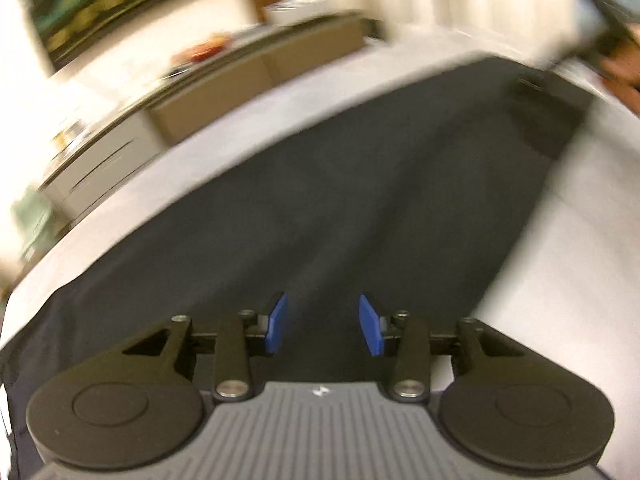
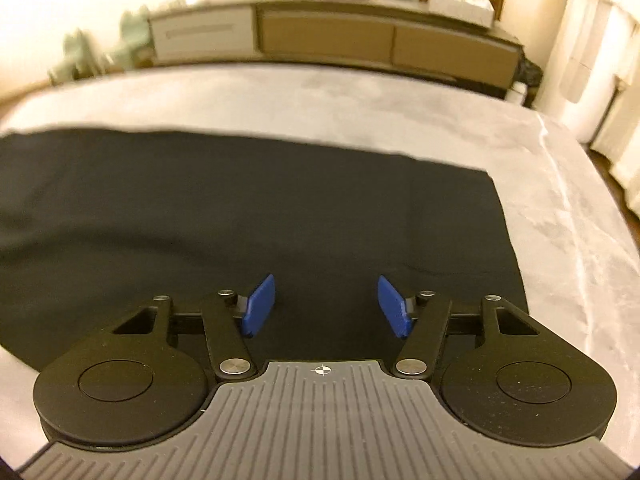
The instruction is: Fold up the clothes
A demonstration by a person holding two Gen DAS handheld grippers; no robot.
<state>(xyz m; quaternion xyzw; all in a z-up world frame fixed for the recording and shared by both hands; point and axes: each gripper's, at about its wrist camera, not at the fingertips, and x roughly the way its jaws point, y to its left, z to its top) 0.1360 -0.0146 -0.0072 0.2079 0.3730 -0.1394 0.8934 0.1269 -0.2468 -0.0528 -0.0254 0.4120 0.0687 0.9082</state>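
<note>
The dark garment [image 2: 248, 216] is lying spread flat on the pale grey bed cover [image 2: 360, 100], and everything here is placed against that garment. In the right wrist view its long axis is running across the picture, with the far edge nearly straight and a squared corner sitting at the far right; the right gripper [image 2: 326, 306] is hovering over the near right part of the cloth, that corner lying ahead and to the right of it. Its jaws are standing wide apart with nothing between the blue pads but cloth seen underneath. The left gripper [image 1: 323, 324] is hanging over the garment's other end, in a blurred view; its jaws are apart too, less widely, and are holding nothing. At the garment's far right end in that view, a hand [image 1: 624, 70] is showing, blurred. Judging by this, the right gripper is the nearer to the squared corner, so a fold would likely be starting there.
</note>
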